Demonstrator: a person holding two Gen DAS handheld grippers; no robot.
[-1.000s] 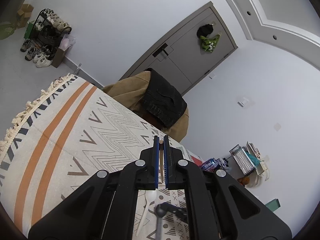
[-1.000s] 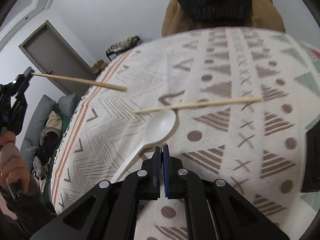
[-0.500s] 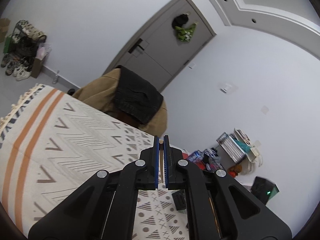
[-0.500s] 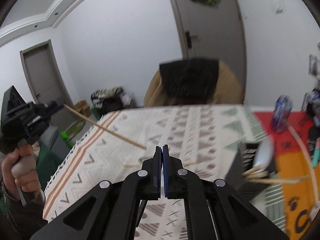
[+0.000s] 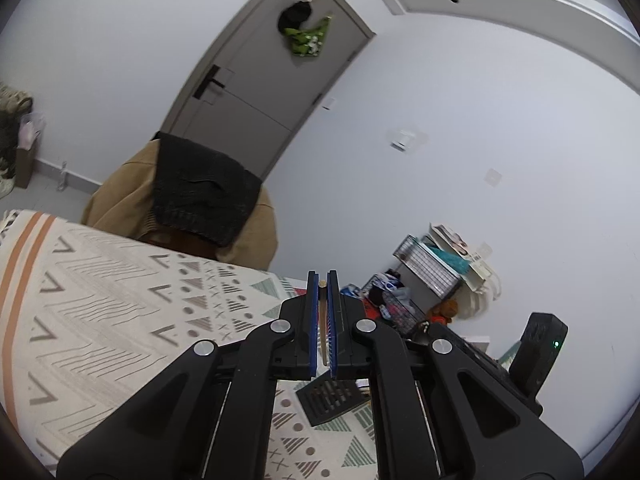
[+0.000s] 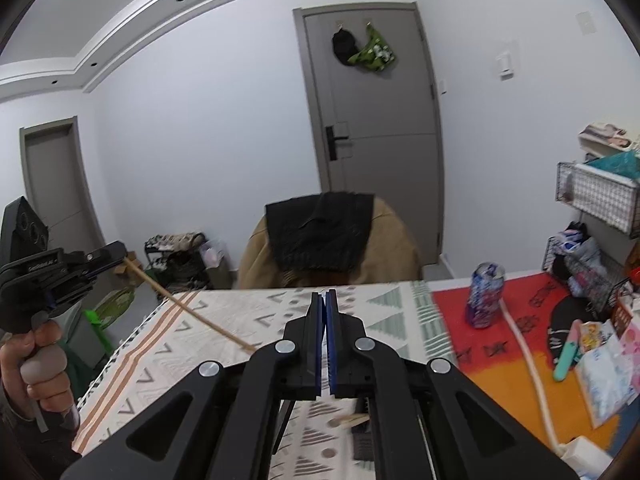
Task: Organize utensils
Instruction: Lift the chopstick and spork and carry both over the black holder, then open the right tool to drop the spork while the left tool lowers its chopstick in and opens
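Low centre of frame, the left gripper (image 5: 323,280) has its jaws clamped on a chopstick (image 5: 322,332) above the patterned counter (image 5: 100,320).

I can't read any text from here; the small white lettering on the left gripper (image 6: 116,254) body is too blurred.

It was a lived-in home room — grey door (image 6: 380,120) with clothes hung at top centre, shoe rack (image 6: 176,256) lower left, a jacket-draped chair (image 6: 324,240) behind the patterned tablecloth (image 6: 208,328).
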